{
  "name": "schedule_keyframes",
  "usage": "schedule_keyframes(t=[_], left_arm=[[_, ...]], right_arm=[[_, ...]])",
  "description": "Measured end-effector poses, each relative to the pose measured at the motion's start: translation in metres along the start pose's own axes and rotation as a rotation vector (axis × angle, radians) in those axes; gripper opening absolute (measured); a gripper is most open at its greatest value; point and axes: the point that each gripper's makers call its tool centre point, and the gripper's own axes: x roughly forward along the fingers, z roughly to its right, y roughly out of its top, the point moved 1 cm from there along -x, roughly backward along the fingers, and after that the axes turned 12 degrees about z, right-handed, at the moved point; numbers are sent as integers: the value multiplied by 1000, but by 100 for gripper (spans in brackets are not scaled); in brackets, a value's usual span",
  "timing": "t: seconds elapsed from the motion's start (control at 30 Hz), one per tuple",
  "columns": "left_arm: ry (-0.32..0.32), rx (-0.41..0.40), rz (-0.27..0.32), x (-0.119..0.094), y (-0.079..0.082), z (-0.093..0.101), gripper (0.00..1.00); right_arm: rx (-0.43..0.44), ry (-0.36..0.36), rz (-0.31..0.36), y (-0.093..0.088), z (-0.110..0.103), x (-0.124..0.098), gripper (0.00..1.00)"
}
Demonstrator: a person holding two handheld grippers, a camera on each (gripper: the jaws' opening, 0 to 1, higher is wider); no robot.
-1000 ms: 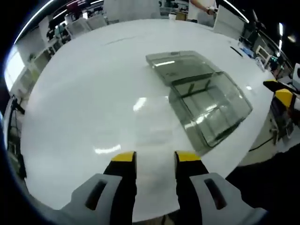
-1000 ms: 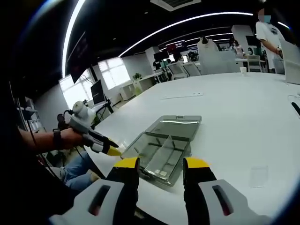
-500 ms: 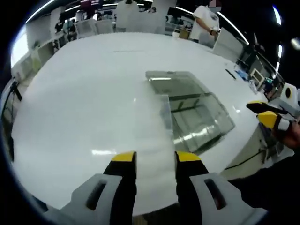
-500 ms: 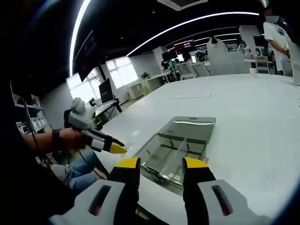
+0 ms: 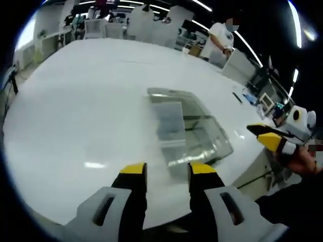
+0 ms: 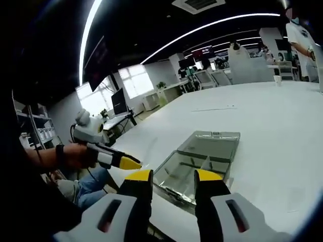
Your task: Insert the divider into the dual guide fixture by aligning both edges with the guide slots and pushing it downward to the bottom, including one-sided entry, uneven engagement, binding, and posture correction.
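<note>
A clear plastic tray, the guide fixture [image 5: 204, 132], lies on the white table with an inner partition and its flat lid spread out beyond. A frosted clear divider [image 5: 169, 126] spans the gap between my left gripper's [image 5: 167, 169] jaws and reaches out over the tray's near-left side. The left gripper looks shut on the divider. In the right gripper view the same tray [image 6: 208, 147] sits just past my right gripper [image 6: 173, 175], whose jaws stand apart with nothing between them. The left gripper [image 6: 126, 162] hovers left of the tray there, and the right gripper [image 5: 272, 140] enters the left gripper view from the right.
The white table [image 5: 75, 101] stretches wide around the tray; its near edge runs just under both grippers. A person [image 5: 219, 38] stands at the far side. A hand [image 6: 70, 154] with a wristband holds the left gripper. Desks and monitors fill the room behind.
The left view has swung, so the tray now sits higher and the right gripper shows further in. The divider stays between the left jaws. In the right view the tray sits slightly farther.
</note>
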Motion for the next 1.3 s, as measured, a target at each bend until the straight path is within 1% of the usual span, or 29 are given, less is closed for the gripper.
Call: schedule_keyframes(t=[0.1, 0.17, 0.23, 0.27, 0.33, 0.4, 0.47, 0.53, 0.57, 0.6, 0.63, 0.73, 0.87, 0.9, 1.0, 1.07, 1.13, 1.2, 1.3], left_arm=[[-17, -12, 9, 2, 1, 5, 29], [-42, -5, 13, 4, 0, 11, 29], [-58, -17, 17, 5, 0, 16, 29], [-69, -34, 33, 6, 2, 21, 29], [-82, -44, 39, 5, 3, 28, 29], [-116, -56, 63, 4, 6, 38, 29], [-139, -63, 68, 5, 6, 44, 29], [-194, -39, 107, 7, 8, 53, 29], [-188, -69, 88, 6, 6, 53, 29], [-195, -70, 94, 6, 7, 55, 29], [-225, -73, 115, 5, 10, 62, 29], [-250, -79, 119, 5, 12, 69, 29], [-279, -97, 120, 5, 12, 78, 29], [-284, -90, 119, 6, 11, 80, 29], [-310, -103, 119, 6, 11, 86, 29], [-318, -119, 122, 7, 11, 89, 29], [-328, -122, 123, 8, 10, 93, 29], [-333, -119, 122, 9, 9, 97, 29], [-345, -114, 118, 8, 6, 101, 29]], right_arm=[[-1, 5, 4, 2, -2, 0, 28], [-2, 9, 14, 4, -3, 0, 27], [-1, 15, 19, 5, -4, 1, 25], [-4, 15, 28, 6, -4, 1, 23], [7, 28, 38, 8, -7, 2, 22], [15, 39, 37, 9, -10, 4, 22], [6, 47, 31, 9, -13, 6, 22], [-1, 50, 32, 9, -14, 6, 22], [-1, 52, 33, 10, -15, 7, 22], [0, 53, 37, 11, -15, 7, 22], [2, 52, 44, 12, -16, 7, 22], [17, 53, 59, 15, -17, 9, 20], [23, 63, 57, 14, -23, 13, 20], [25, 66, 59, 15, -24, 13, 19], [30, 71, 70, 18, -27, 14, 15], [38, 74, 77, 18, -28, 14, 14], [42, 74, 66, 16, -28, 14, 15], [20, 65, 58, 15, -26, 14, 14], [39, 56, 64, 14, -25, 12, 14]])
